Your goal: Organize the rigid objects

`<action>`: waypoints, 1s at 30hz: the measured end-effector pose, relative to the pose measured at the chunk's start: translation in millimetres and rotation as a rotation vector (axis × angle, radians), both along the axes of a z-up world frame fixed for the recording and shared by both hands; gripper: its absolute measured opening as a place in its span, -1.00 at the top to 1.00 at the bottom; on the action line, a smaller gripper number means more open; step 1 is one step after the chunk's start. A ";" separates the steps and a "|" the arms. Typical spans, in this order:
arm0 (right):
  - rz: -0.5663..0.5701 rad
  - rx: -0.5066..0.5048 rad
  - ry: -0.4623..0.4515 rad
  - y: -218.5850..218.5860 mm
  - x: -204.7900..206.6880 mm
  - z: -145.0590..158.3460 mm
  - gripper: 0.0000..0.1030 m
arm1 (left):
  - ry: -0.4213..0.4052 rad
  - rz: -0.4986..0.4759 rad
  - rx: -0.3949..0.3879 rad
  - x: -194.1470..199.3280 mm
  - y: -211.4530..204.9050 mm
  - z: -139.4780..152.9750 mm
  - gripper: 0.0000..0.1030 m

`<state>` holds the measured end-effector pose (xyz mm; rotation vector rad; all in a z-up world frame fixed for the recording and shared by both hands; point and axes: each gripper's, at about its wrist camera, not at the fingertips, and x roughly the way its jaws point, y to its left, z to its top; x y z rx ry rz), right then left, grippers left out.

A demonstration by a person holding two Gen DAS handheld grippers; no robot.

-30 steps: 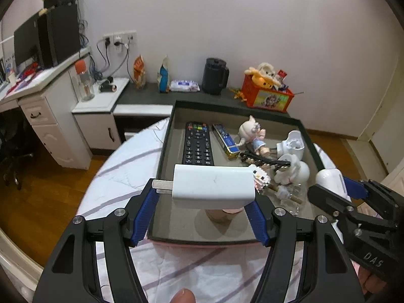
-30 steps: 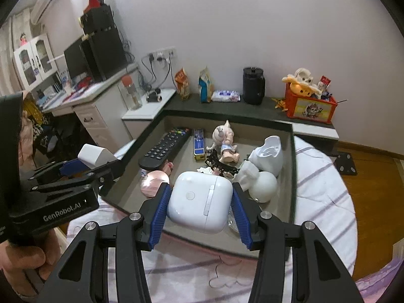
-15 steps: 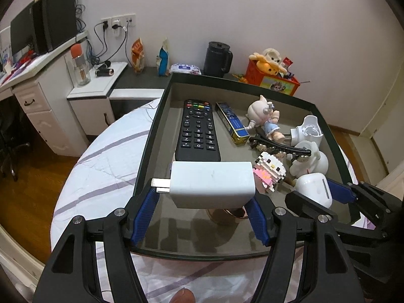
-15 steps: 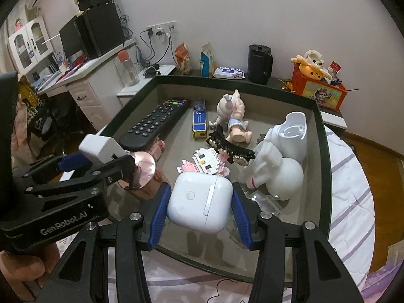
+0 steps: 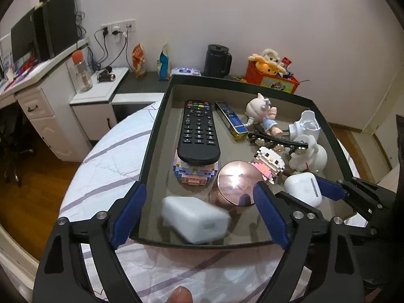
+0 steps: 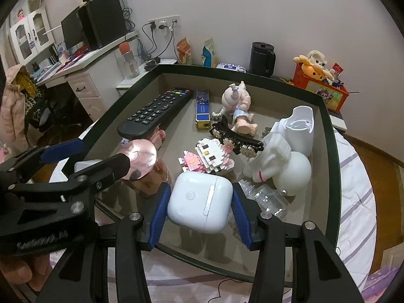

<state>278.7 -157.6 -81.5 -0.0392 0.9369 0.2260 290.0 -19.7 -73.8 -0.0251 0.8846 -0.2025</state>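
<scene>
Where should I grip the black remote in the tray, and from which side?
Take the black remote across its narrow width at the near, rounded end, coming from above. That end lies propped on a pastel block toy, so both long edges are lifted off the tray floor there; the far end lies low beside the wall.

The tray (image 5: 161, 116) holds one black remote (image 5: 198, 131), one white charger block (image 5: 195, 218), one earbud case (image 6: 199, 198), one pig figurine (image 5: 261, 116), two brick-built toys (image 5: 269, 162), and one hair clip (image 5: 277, 142).
</scene>
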 end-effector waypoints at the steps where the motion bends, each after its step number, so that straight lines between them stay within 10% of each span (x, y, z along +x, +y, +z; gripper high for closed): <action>1: 0.003 -0.002 0.000 0.5 -0.9 -0.1 0.03 | -0.007 -0.001 0.002 -1.9 0.4 1.6 -0.73; 4: 0.010 -0.008 0.000 1.3 -3.0 0.0 0.02 | -0.023 0.015 0.018 -5.4 2.6 6.5 -0.91; 7: 0.019 -0.016 -0.011 3.0 -5.3 2.0 -0.61 | -0.038 0.031 0.015 -10.4 8.2 13.1 -0.99; 13: -0.014 -0.026 -0.040 3.1 -12.3 9.4 -1.00 | -0.063 0.058 0.017 -24.8 18.4 25.3 -0.99; 30: -0.110 0.027 -0.148 -29.2 -74.6 66.5 -1.00 | -0.127 0.092 0.027 -98.6 28.7 65.2 -0.99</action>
